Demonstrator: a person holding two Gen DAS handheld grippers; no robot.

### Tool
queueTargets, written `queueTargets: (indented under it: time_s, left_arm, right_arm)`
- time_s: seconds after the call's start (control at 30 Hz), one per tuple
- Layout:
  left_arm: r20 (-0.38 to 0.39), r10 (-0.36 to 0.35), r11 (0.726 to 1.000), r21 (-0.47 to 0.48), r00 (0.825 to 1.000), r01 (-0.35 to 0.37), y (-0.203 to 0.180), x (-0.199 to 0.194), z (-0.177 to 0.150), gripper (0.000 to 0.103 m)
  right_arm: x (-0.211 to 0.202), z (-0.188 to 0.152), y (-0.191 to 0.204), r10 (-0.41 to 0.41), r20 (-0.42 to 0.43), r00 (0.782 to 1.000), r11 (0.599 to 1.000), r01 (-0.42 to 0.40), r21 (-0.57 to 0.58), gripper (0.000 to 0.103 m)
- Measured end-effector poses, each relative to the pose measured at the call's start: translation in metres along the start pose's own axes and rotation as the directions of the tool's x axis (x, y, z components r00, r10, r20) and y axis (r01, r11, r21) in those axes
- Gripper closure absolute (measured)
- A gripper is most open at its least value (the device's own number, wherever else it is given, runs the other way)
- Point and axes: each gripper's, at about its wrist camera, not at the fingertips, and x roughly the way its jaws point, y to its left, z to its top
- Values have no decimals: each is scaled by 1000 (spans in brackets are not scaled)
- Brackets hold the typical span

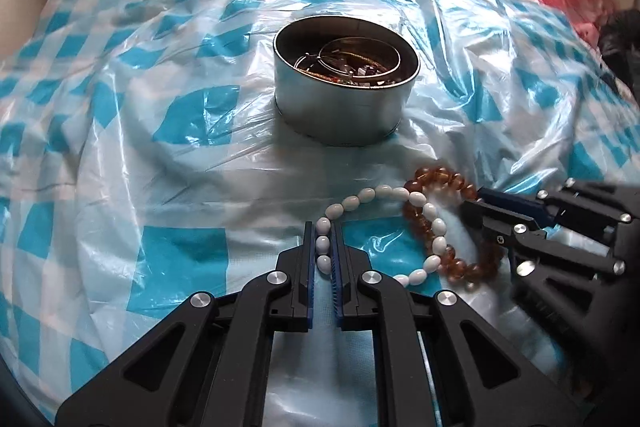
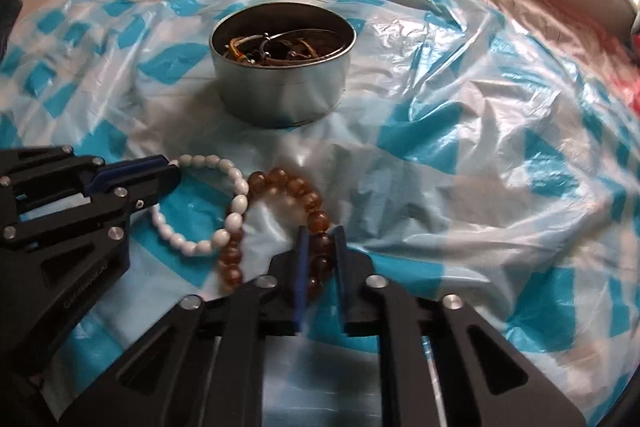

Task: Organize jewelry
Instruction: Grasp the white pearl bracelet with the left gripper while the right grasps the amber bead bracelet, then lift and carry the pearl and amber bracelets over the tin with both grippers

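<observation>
The left gripper is seen with its fingers drawn almost together, clenched on the white bead bracelet: a few of the oval beads are pinched between the blue pads, and the rest of the loop lies on the blue-and-white plastic sheet spread over the bed. The right gripper is likewise narrowed, its fingers closed against the amber bead bracelet, several round beads being caught between them. The two bracelets are laid overlapping, the white loop crossing over the amber one at two spots. Beyond them, well apart from both grippers, a round metal tin stands upright on the sheet, with bangles and other jewelry heaped inside it.
</observation>
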Motion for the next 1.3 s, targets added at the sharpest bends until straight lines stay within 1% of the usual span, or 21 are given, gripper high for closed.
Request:
queueTargets:
  time_s: [0.03,0.07,0.1,0.13,0.17,0.2,0.23,0.3,0.37,0.4,0.43,0.47,0.5,0.63,0.67,0.8,1.0,1.13,1.3]
  left_arm:
    - [7,-45,999,-28,999,45,2,-1,0,96]
    - [27,-106,992,-65,994,107,7,-5,2,96]
    - [45,-133,987,-84,990,137,9,-7,3,96]
    - [78,-162,980,-101,984,169,12,-13,4,96]
    - [101,-179,975,-111,979,190,14,-16,5,96]
    - [122,-195,970,-121,973,209,16,-19,6,96]
    - [148,-205,966,-131,968,224,17,-23,7,96]
    - [177,-204,964,-136,963,229,18,-28,8,96]
    - [203,-202,962,-143,958,233,20,-32,9,96]
    - [225,-204,959,-147,953,240,21,-35,10,96]
    - [242,-205,958,-148,948,244,22,-38,10,96]
    - [259,-204,957,-148,944,248,22,-41,11,96]
    - [282,-201,958,-146,938,249,22,-46,12,96]
    - [343,-171,969,-108,924,220,16,-59,13,96]
    - [350,-169,971,-102,921,216,15,-61,13,96]
    - [395,-159,977,-67,905,201,8,-71,15,96]
    - [425,-155,981,-41,892,191,2,-79,16,96]
    - [442,-147,983,-36,885,181,0,-83,18,96]
    - [462,-138,983,-41,876,177,1,-86,19,96]
  right_arm:
    - [-1,0,-9,70,2,998,996,-70,63,91]
    - [-1,0,-21,156,12,988,977,-156,143,91]
    - [0,-2,-39,265,40,963,931,-267,250,91]
    - [-1,-5,-54,347,81,934,875,-354,330,91]
    - [-1,-7,-67,407,128,904,819,-424,387,91]
    - [-2,-10,-77,453,173,875,764,-481,430,91]
    - [-1,-14,-89,503,227,834,693,-546,471,91]
    - [-1,-19,-100,560,305,770,595,-631,499,91]
    - [-4,-19,-103,585,349,732,550,-674,492,91]
    - [-6,-19,-104,594,370,715,532,-693,486,91]
    - [-9,-19,-105,599,391,699,519,-711,474,91]
    - [-13,-18,-105,603,405,688,514,-722,463,91]
    - [-17,-17,-105,607,428,670,505,-741,443,91]
    - [-33,-8,-104,599,493,631,501,-776,383,91]
    - [-36,-7,-102,597,503,625,502,-780,374,91]
    - [-46,-2,-96,584,540,605,502,-793,345,91]
    - [-55,5,-87,578,569,585,510,-803,308,91]
    - [-58,6,-87,577,580,574,505,-810,300,91]
    - [-57,9,-88,575,588,568,503,-813,293,91]
